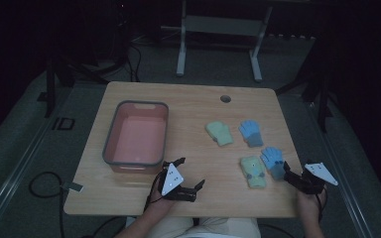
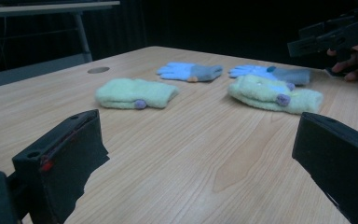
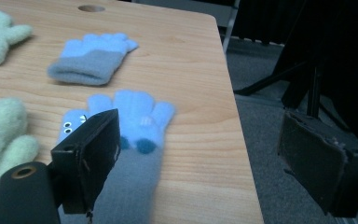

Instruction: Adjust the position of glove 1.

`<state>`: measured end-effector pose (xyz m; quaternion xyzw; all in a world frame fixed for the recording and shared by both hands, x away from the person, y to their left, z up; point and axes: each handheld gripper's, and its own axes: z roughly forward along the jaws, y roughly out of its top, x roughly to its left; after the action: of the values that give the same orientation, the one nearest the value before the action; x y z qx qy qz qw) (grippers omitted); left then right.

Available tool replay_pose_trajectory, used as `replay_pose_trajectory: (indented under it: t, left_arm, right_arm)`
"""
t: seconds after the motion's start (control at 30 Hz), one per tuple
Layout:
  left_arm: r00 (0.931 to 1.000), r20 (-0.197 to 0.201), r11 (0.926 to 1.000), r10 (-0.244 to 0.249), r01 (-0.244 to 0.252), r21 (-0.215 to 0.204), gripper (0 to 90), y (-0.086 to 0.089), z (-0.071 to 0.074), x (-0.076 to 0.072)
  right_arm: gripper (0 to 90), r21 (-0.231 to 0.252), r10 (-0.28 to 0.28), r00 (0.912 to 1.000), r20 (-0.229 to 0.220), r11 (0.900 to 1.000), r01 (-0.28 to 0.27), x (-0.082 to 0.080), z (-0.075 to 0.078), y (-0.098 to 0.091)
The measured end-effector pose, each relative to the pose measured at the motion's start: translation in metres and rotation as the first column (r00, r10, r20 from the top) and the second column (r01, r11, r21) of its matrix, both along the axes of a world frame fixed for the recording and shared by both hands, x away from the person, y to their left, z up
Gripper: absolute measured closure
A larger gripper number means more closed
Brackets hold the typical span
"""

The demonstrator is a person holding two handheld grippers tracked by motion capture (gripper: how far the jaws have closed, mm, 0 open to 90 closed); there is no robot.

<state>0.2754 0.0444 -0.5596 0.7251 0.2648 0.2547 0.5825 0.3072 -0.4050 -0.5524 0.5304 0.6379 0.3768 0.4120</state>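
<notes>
The left gripper [image 1: 188, 174] hovers near the worktop's [image 1: 198, 106] front edge, right of the grey bin [image 1: 136, 133], jaws wide apart and empty. The right gripper [image 1: 291, 174] sits just beside the nearer blue glove [image 1: 274, 161], jaws spread with nothing between them; that glove lies flat, touching the nearer green glove [image 1: 253, 171], right of the bin

Table [image 1: 144, 193]: pale wood-grain top, smooth, with a faint satin sheen. Green gloves [image 2: 135, 93] [image 2: 272, 93]: fuzzy, fleecy knit, matt. Blue gloves [image 3: 93, 58] [image 3: 137, 121]: finer knit cloth with grey ribbed cuffs, matt. Bin [image 1: 110, 144]: smooth plastic, grey rim, pinkish inner walls, slightly glossy. Gripper jaws: matt black, hard plastic in look, with worn, rough edges. Floor [image 1: 20, 148]: grey carpet, coarse and matt.
</notes>
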Motion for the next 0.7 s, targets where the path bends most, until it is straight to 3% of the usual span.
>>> replay_pose_trajectory:
  t: [0.2,0.37,0.7]
  left_arm:
    - [1.0,0.008,1.0,0.001,-0.001,0.005,1.9,-0.0005,0.0,-0.0007]
    - [0.9999,-0.009,0.9999,-0.006,0.006,-0.011,1.9,0.001,0.0,0.0011]
    - [0.9999,0.01,1.0,-0.007,0.007,0.006,1.8,-0.0005,-0.0001,-0.001]
  right_arm:
    - [13.3,0.004,-0.012,0.9997,-0.02,0.9999,0.012,0.0009,0.0002,-0.0008]
    - [13.3,0.0,-0.025,0.9986,-0.046,0.9997,0.025,-0.0014,0.0001,-0.0012]
    - [13.3,0.011,-0.011,0.999,-0.043,0.9999,0.011,-0.0035,0.0077,0.0007]
